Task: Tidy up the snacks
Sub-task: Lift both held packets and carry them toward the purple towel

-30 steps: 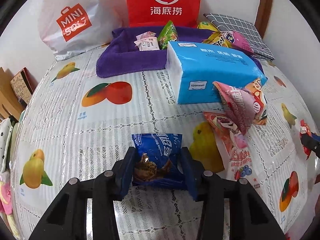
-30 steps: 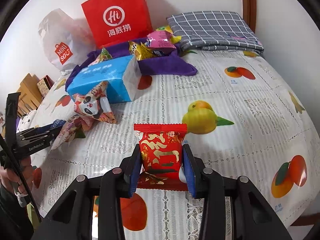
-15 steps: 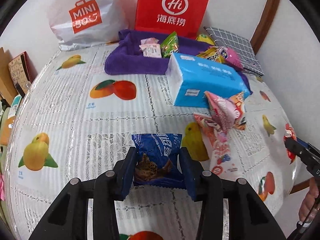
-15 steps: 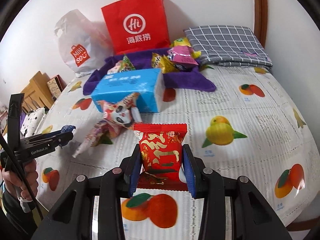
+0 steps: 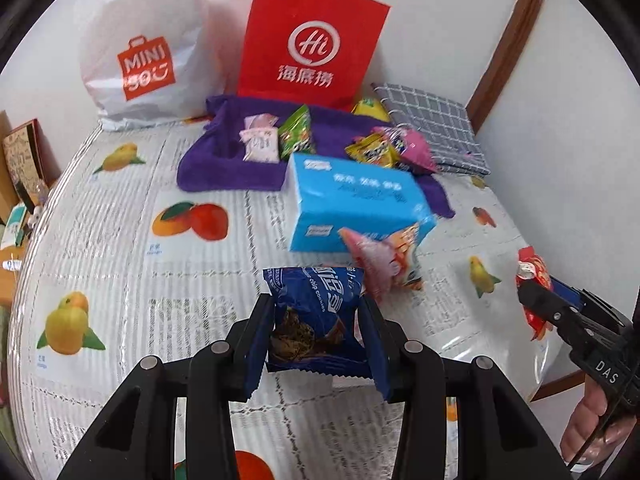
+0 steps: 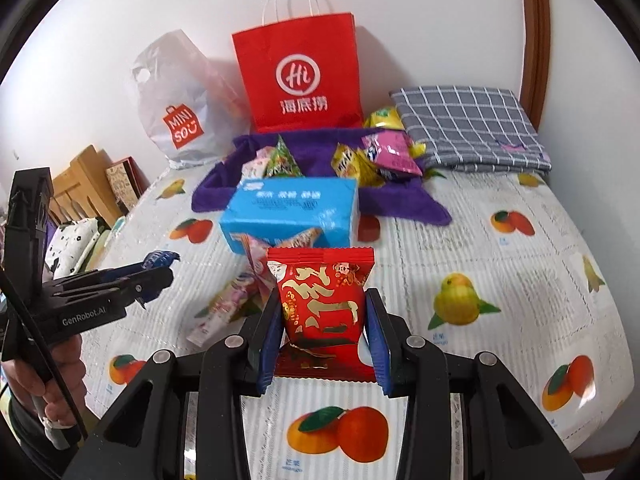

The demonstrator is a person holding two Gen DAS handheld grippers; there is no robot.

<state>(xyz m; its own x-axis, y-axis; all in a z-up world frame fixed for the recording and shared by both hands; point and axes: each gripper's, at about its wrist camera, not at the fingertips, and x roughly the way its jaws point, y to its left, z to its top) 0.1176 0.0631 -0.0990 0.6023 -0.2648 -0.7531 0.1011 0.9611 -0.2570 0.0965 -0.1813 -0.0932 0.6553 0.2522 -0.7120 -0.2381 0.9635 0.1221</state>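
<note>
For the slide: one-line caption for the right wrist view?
Right gripper clamps a red snack packet above the fruit-print tablecloth; blue tissue pack beyond.

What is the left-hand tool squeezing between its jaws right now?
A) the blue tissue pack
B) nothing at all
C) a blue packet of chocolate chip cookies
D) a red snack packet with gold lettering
C: in the left wrist view, the left gripper has its jaws closed on the blue cookie packet; the red snack packet sits in the right gripper.

Both wrist cams sit low over the table's near edge looking toward the far wall, sharing the blue tissue pack (image 5: 356, 204) (image 6: 292, 212) and red bag (image 5: 312, 40) (image 6: 300, 76).
</note>
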